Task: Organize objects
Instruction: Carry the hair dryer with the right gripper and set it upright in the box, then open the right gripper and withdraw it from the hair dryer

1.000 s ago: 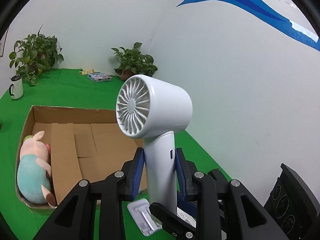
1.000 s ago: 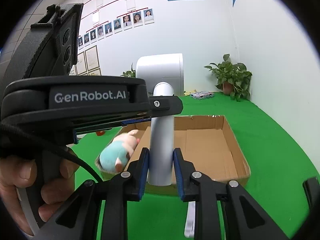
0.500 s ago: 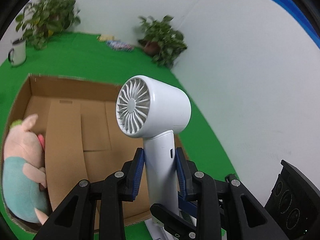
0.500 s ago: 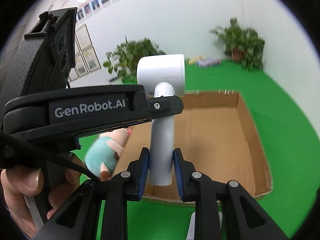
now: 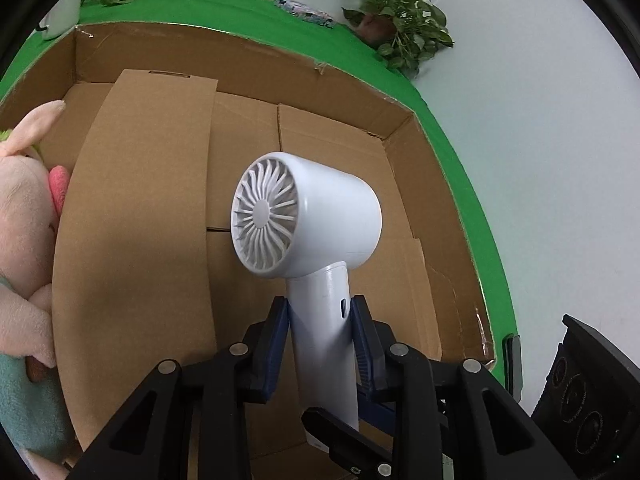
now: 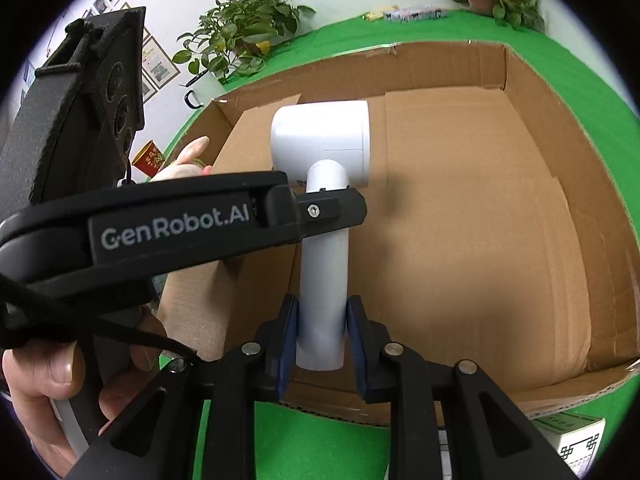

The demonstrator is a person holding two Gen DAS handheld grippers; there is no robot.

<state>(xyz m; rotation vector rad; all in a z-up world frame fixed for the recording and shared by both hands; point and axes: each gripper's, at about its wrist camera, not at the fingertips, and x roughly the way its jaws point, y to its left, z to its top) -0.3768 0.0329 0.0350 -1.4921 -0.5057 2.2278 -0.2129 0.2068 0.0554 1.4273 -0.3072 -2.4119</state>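
Note:
A white handheld fan [image 5: 308,216] hangs over the open cardboard box [image 5: 240,64], its round grille facing left in the left wrist view. My left gripper [image 5: 320,316] is shut on the upper part of its handle. My right gripper [image 6: 322,324] is shut on the lower end of the same handle; there the white handheld fan [image 6: 322,140] shows from behind, over the cardboard box [image 6: 520,92]. The left gripper's finger crosses the right wrist view in front of the handle, held by a person's hand [image 6: 48,384]. A pink and teal plush toy [image 5: 20,248] lies at the box's left side.
The box stands on a green cloth [image 6: 320,432]. Potted plants [image 6: 240,36] and a white wall line the far side. A red tin [image 6: 148,158] stands beyond the box's left corner. A white and green carton [image 6: 568,436] lies near the box's front right corner.
Both grippers, still holding the fan, have sunk and tipped downward toward the box. The box floor now fills both views and the plush toy has slid to the left edge.

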